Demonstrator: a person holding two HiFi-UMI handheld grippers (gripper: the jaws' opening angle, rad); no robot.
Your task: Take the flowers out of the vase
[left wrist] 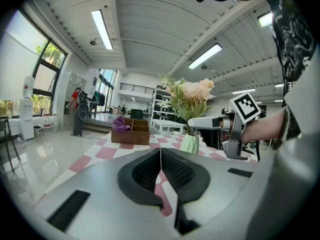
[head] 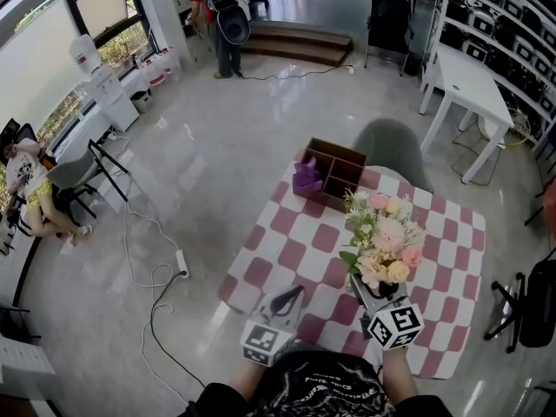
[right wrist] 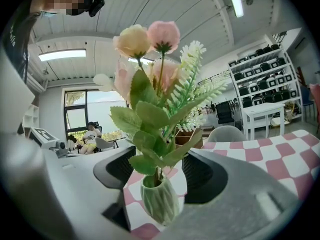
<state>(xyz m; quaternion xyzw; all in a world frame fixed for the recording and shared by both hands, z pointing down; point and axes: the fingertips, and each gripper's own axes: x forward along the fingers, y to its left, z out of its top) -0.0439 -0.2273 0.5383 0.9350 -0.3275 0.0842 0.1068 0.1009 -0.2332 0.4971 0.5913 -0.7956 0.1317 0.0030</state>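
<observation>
While ribbed, egg-shaped vase (right wrist: 159, 204) holds flowers (right wrist: 163, 36) | pink-checked cloth (head: 300, 254)

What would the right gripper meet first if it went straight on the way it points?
Most likely the green vase, standing between the right gripper's open jaws; the flowers' stems above it could touch first, since depth is unclear.

- My head camera looks steeply down on the bench (head: 295, 233).
- Cameras on left tongs (left wrist: 160, 153) and right tongs (right wrist: 160, 171) look level across it (both see the vase (right wrist: 159, 204)).
</observation>
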